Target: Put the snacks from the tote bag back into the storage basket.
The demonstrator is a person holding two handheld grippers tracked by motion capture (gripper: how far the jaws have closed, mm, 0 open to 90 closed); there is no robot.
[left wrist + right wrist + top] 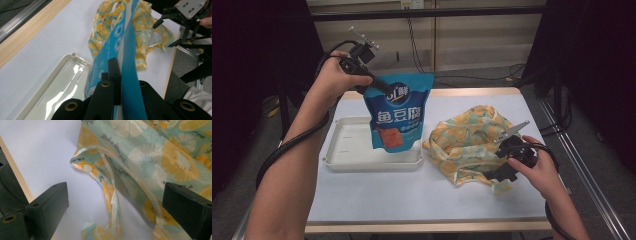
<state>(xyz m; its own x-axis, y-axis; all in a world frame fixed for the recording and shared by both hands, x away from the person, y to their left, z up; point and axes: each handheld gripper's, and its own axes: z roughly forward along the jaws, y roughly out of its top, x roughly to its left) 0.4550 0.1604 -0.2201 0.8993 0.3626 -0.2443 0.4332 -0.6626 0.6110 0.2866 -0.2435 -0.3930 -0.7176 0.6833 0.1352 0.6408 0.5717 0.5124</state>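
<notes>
Left gripper: black body with a small grey plate on top, thick black cable trailing along the bare forearm. Right gripper: blocky black jaws with round screw holes, grey perforated three-cornered plate, black cable. No sleeves visible.

Blue snack pouch hangs upright over the white tray — fruit-print bag crumpled alongside.

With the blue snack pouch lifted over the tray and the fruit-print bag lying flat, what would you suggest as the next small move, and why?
Probably close the right gripper on the near edge of the fruit-print bag to lift its mouth open. Its fingers stand wide apart over the crumpled bag, which lies flat on the table. The left gripper holds the blue snack pouch by its top above the white tray, so it seems ready to go in.
</notes>
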